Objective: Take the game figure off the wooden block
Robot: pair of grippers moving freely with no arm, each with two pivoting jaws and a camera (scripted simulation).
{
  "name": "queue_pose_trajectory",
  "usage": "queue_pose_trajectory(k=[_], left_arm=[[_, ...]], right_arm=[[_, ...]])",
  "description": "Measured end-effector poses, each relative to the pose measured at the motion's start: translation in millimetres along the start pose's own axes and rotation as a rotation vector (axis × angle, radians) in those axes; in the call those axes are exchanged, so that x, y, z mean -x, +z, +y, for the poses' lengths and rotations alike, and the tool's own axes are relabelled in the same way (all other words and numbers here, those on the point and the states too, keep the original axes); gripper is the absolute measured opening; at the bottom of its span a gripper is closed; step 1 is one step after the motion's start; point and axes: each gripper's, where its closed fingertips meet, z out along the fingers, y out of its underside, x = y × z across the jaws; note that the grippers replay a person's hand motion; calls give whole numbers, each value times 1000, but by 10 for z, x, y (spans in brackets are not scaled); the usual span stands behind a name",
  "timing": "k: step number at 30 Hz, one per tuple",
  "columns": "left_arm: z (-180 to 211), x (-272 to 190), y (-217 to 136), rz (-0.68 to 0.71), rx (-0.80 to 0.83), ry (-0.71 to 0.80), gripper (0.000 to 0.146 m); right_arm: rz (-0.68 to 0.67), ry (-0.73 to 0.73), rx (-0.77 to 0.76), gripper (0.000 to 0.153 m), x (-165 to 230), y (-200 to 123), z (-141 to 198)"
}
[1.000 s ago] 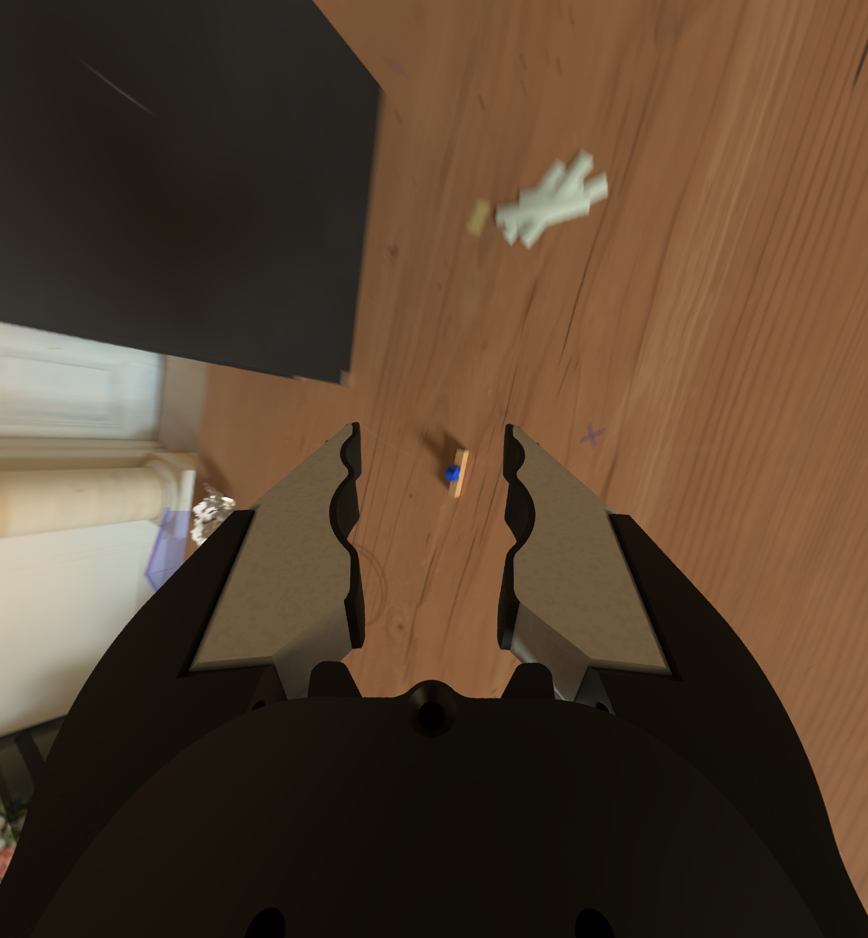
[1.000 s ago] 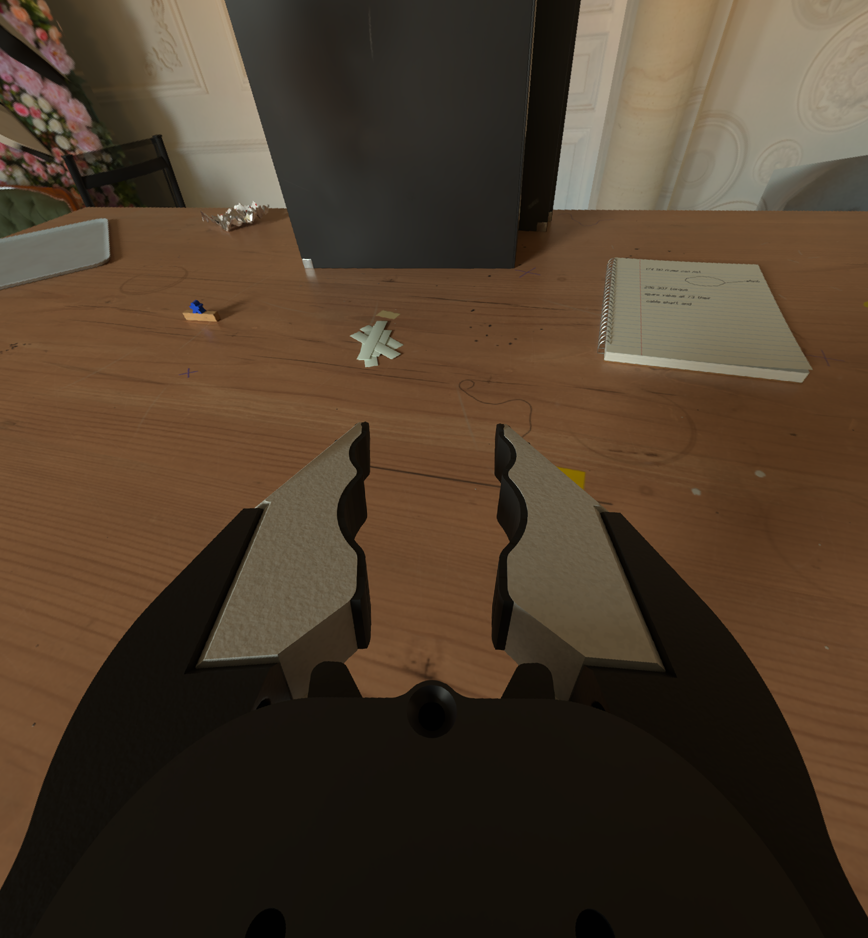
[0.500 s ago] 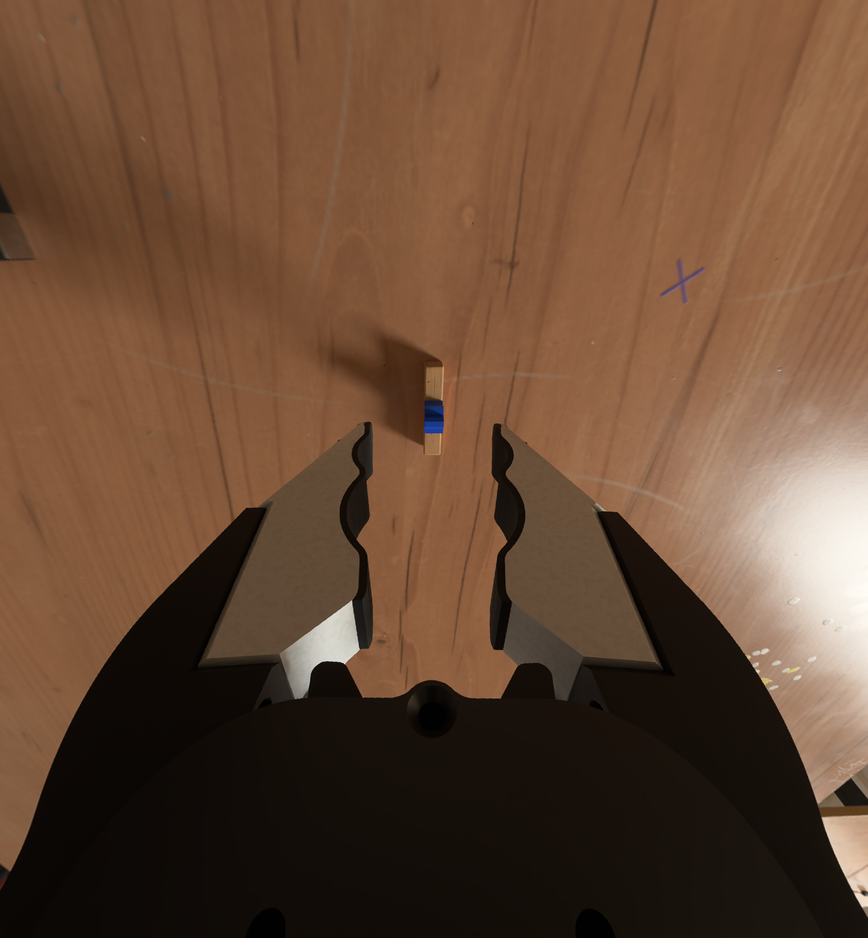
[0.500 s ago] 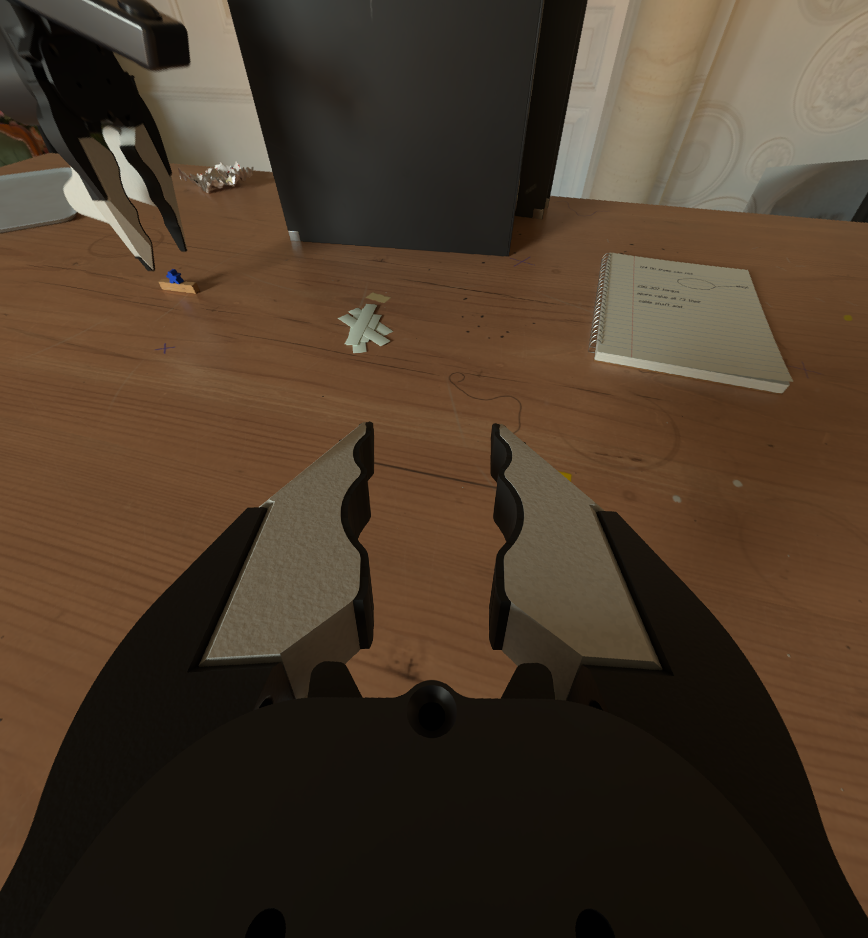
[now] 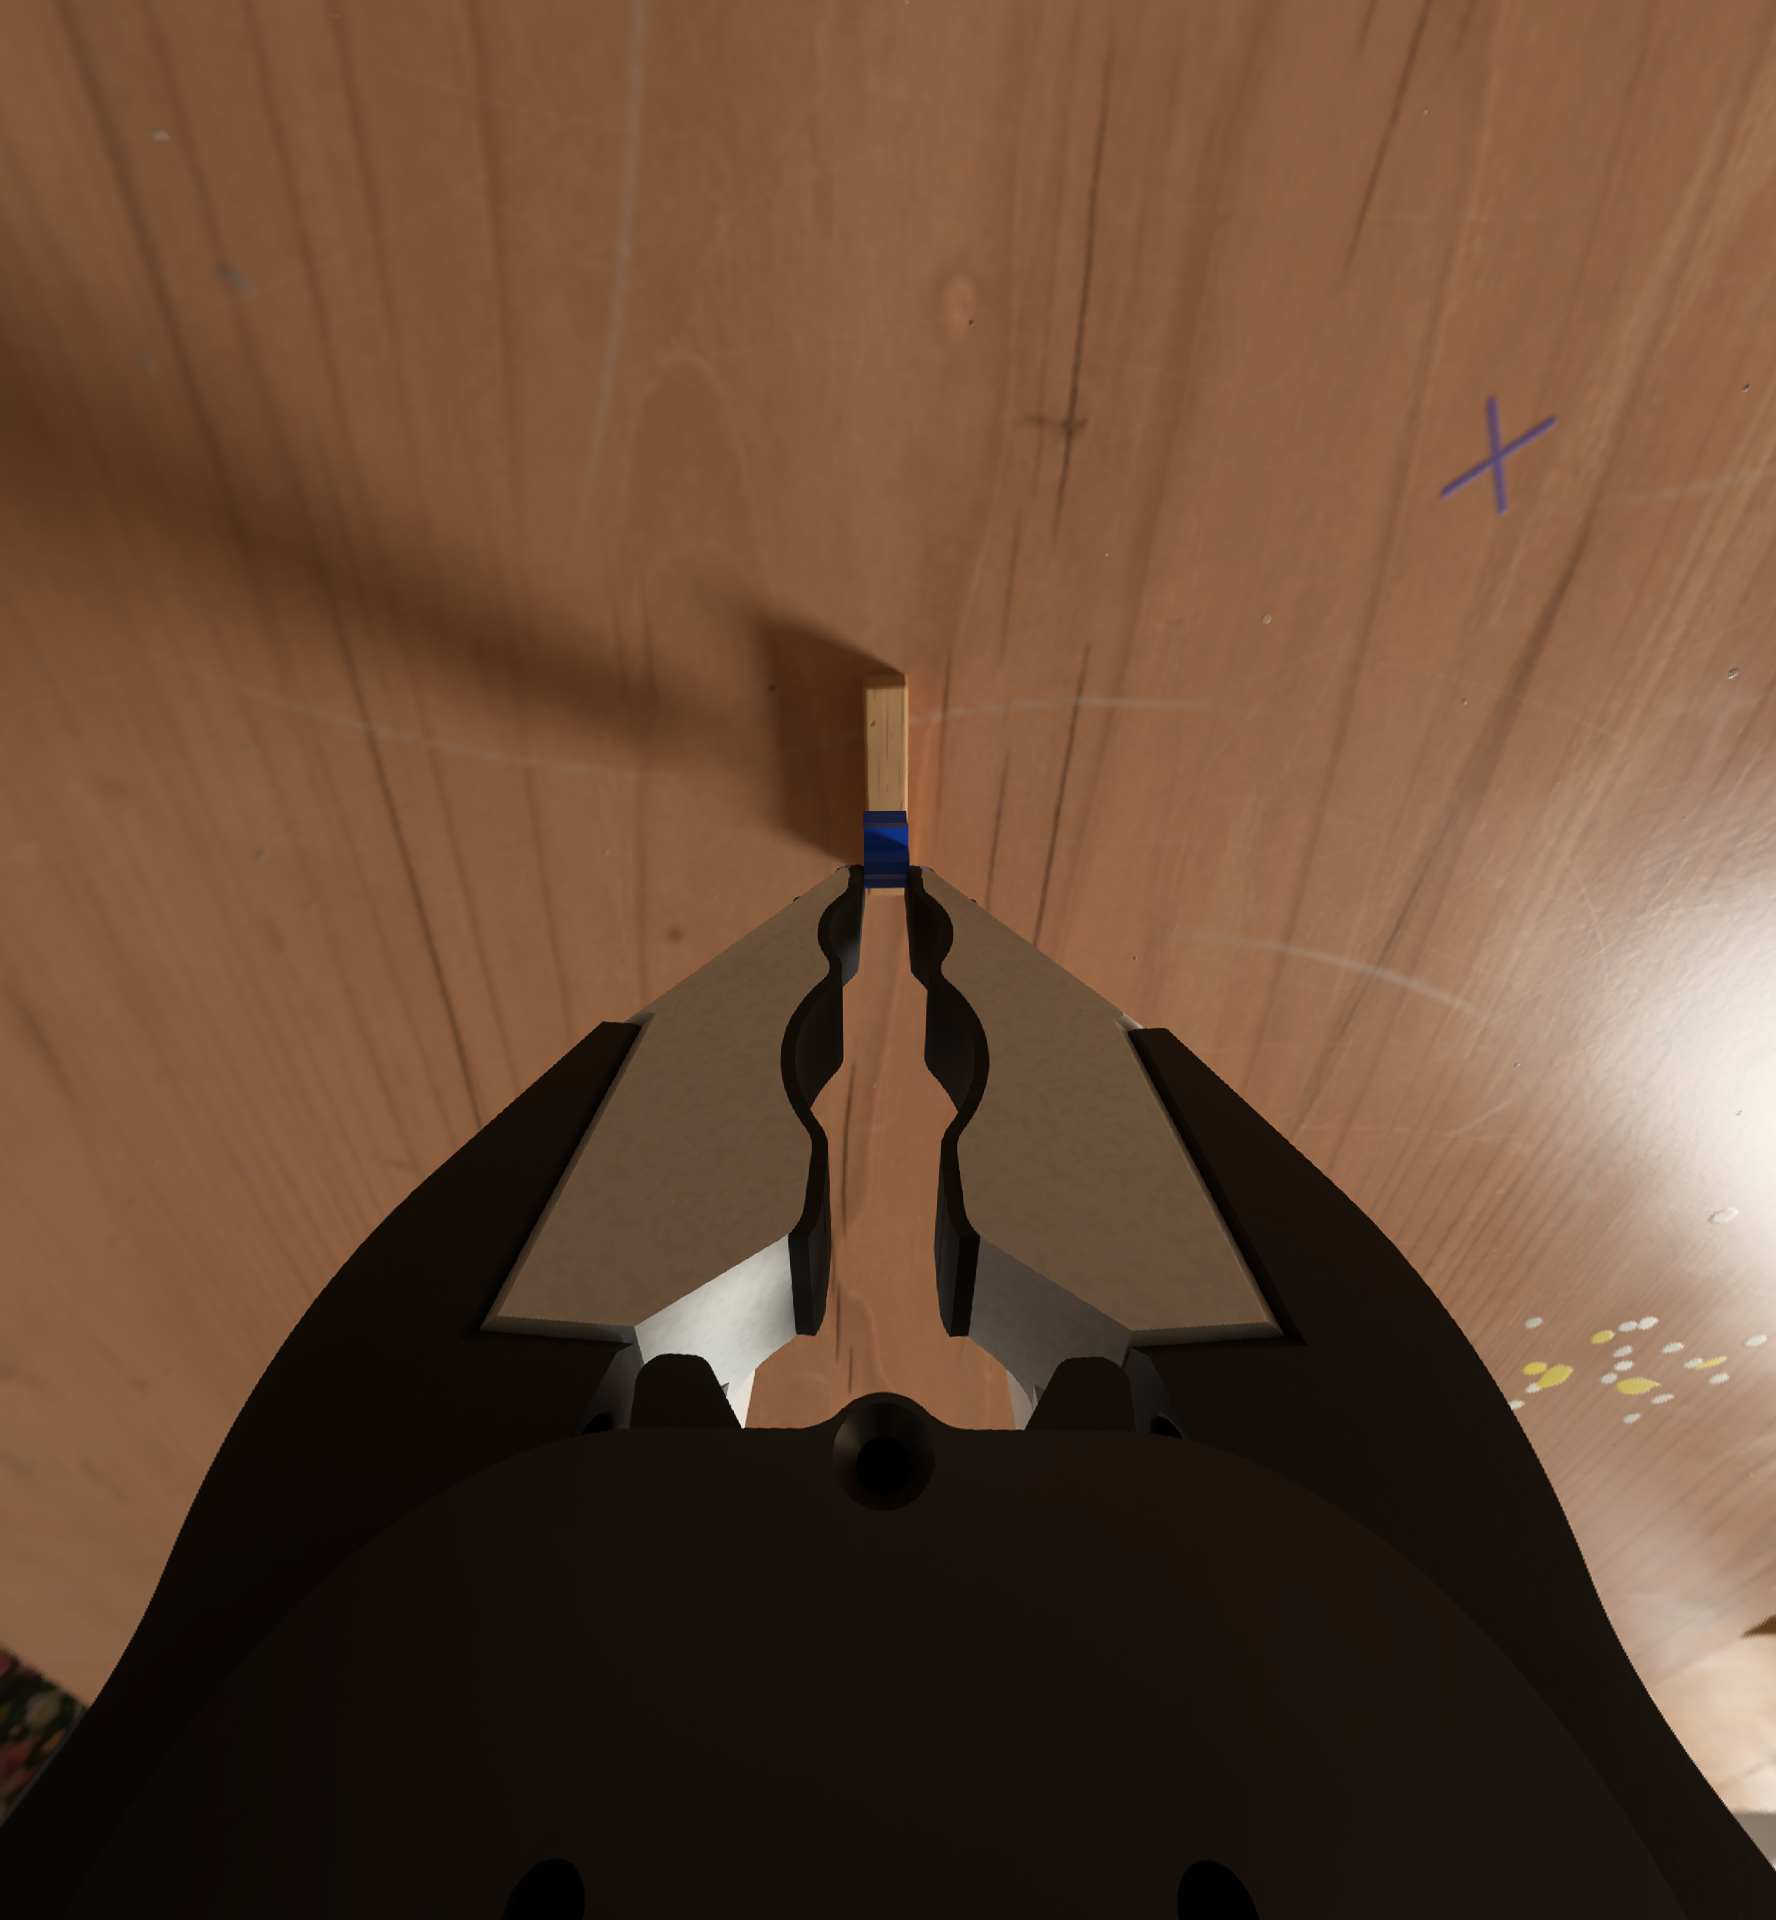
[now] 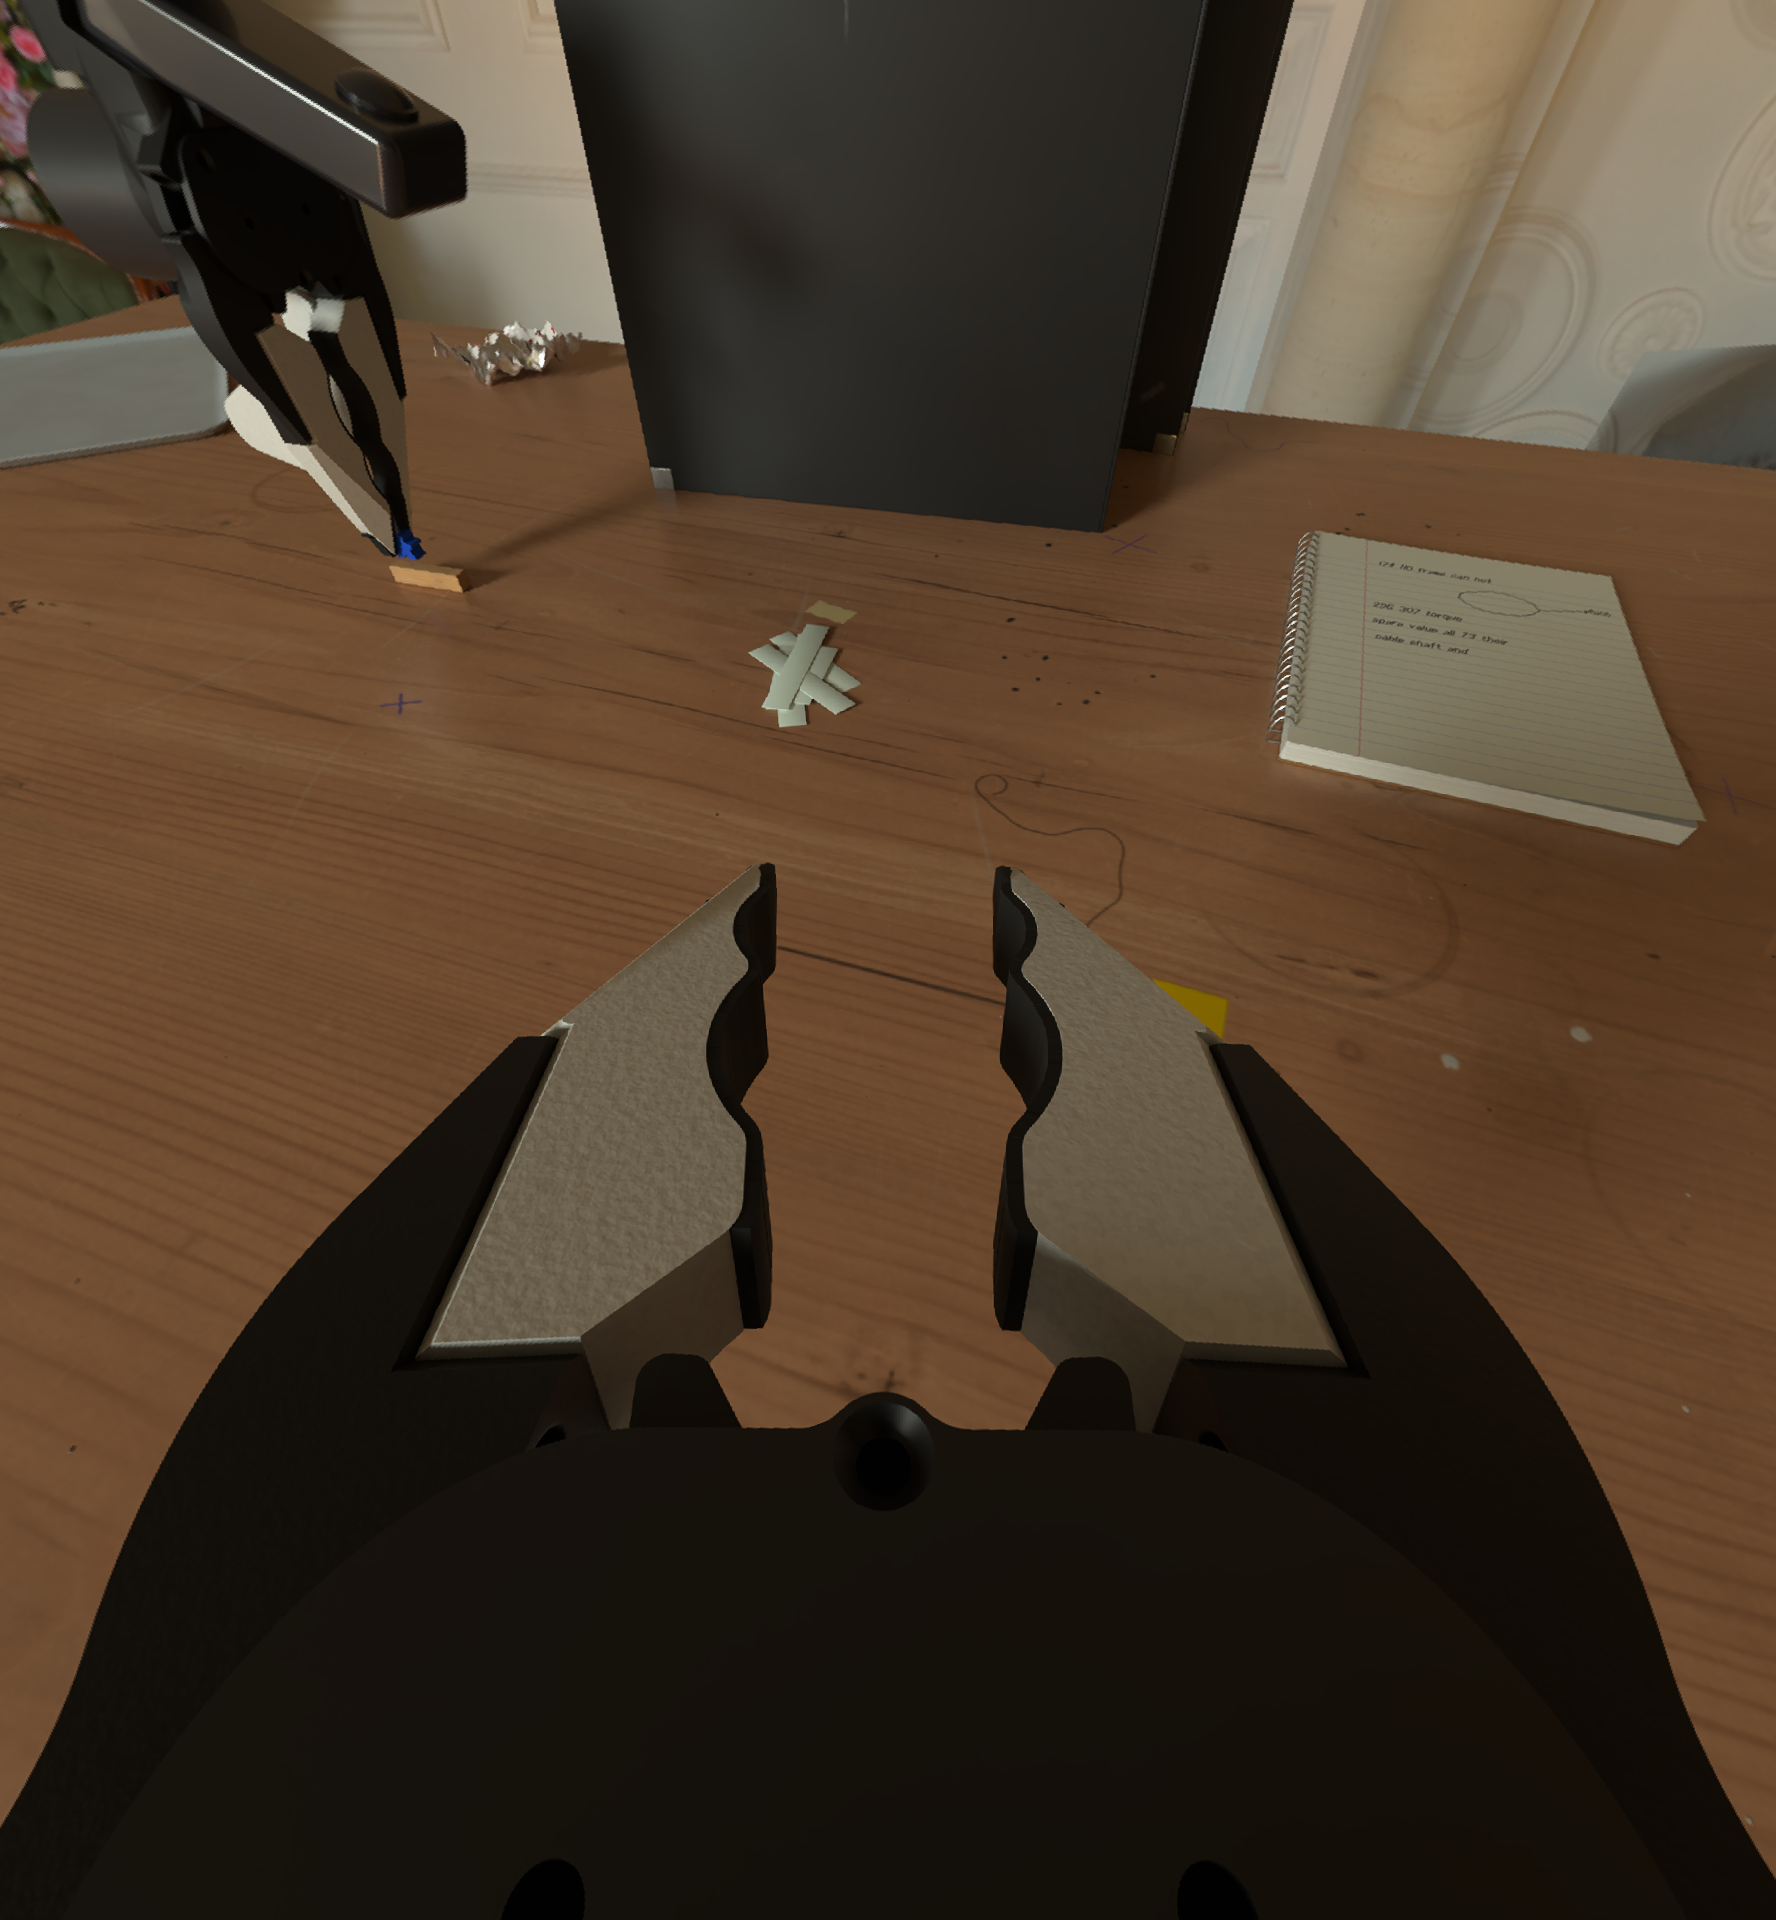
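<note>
Between left gripper [image 5: 885, 879] fingertips: blue game figure [image 5: 885, 844], pinched narrow, seated on near end of wooden block [image 5: 886, 743]. Risks, biggest first: block lifts along if figure sticks; figure slips from tip-only pinch. Right gripper [image 6: 885, 871] idle, fingers wide, empty. Grey tray [image 6: 63, 400] beyond left fingers: contents unseen.

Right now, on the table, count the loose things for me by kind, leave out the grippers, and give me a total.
Blue game figure: 1
Wooden block: 1
Spiral notebook: 1
Pile of pale paper strips: 1
Crumpled foil: 1
Grey tray: 1
Yellow sticky note: 1
Tall black box: 1
Total: 8
</note>
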Motion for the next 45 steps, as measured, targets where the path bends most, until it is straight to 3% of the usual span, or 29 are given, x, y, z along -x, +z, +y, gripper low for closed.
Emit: queue_pose_trajectory(k=[5,12,19,24,28,33,40,45], left_arm=[[-17,45,-409,-121,-97,-19,7],[-340,-153,-1497,-310,-363,11,7],[-1041,-783,-2452,-387,-483,204,7],[-1730,-1346,-2737,-378,-523,383,7],[-2173,-1666,-2483,-361,-506,484,7],[-2510,-1799,-1694,-319,-462,481,7],[-2596,-1691,-370,-338,-273,421,8],[-2615,-1729,-37,-320,-224,440,8]], right_arm=[[-3,3,-14,40,-15,-65,-46],[-7,9,-41,40,-31,-187,-121],[-1,-2,-71,39,-46,-365,-220],[10,-5,-88,39,-93,-480,-282],[20,-9,-94,39,-161,-531,-319],[20,12,-82,39,-283,-557,-275],[-19,62,-36,39,-353,-530,-150],[-32,61,-16,39,-341,-493,-95]])
